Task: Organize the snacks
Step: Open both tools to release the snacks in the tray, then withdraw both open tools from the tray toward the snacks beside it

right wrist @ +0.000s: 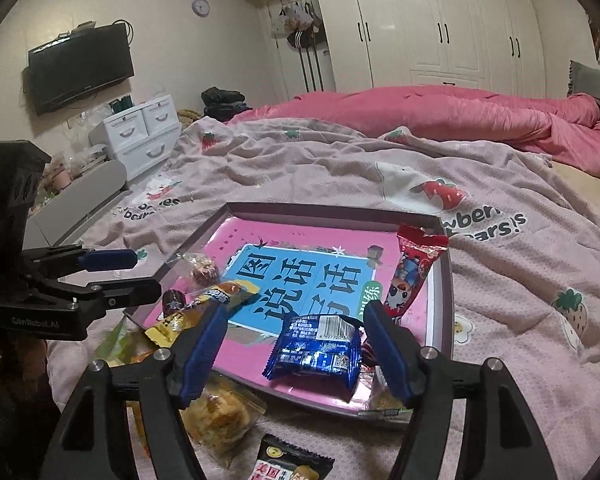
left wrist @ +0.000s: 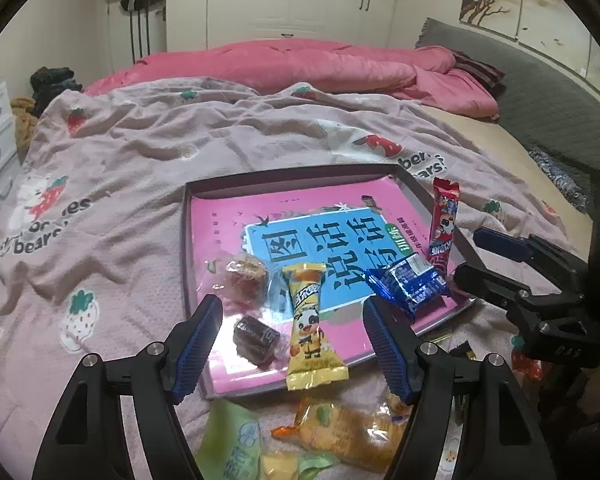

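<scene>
Right claw [right wrist: 296,354] spread, blue snack packet [right wrist: 314,354] lying loose between its fingers.

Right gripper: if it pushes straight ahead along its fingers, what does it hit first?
Most likely the blue snack packet, lying in the tray between the open fingers of the right gripper. Depth is hard to judge in the fisheye view.

Right gripper [right wrist: 294,346] jaws apart, nothing gripped, above blue snack packet [right wrist: 316,354] at near edge of tray [right wrist: 444,300]; red packet [right wrist: 410,276] against tray's right wall; left gripper [right wrist: 130,272] beside tray's left edge
</scene>
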### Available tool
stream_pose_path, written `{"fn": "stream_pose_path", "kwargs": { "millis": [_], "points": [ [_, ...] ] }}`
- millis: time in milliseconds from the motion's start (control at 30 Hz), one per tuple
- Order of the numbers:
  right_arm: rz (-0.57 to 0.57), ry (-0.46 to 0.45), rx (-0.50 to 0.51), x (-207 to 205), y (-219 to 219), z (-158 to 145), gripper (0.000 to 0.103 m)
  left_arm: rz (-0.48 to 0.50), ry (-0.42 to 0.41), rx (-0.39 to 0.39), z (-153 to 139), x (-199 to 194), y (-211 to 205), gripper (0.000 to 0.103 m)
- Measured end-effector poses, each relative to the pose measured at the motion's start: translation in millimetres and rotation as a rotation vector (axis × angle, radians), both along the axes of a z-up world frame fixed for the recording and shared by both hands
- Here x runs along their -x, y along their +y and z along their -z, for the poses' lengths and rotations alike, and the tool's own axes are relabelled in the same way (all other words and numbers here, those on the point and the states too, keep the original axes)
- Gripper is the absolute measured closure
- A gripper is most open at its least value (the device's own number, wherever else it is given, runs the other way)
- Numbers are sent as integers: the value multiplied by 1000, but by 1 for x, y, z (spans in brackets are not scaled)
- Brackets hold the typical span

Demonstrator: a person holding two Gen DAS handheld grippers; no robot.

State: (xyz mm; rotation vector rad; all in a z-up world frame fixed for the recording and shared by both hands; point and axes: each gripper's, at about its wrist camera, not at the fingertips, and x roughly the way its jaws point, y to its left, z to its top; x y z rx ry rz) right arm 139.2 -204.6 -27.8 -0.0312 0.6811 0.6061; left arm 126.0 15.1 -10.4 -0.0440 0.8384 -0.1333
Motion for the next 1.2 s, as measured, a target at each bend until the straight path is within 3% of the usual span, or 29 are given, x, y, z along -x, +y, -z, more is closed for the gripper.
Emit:
{"fn": "stream_pose_path", "kwargs": {
  "millis": [1200],
  "points": [
    [47, -2, 56, 48, -1, -11, 28, -34, 65, -46, 1, 52, 13, 27]
  ]
}}
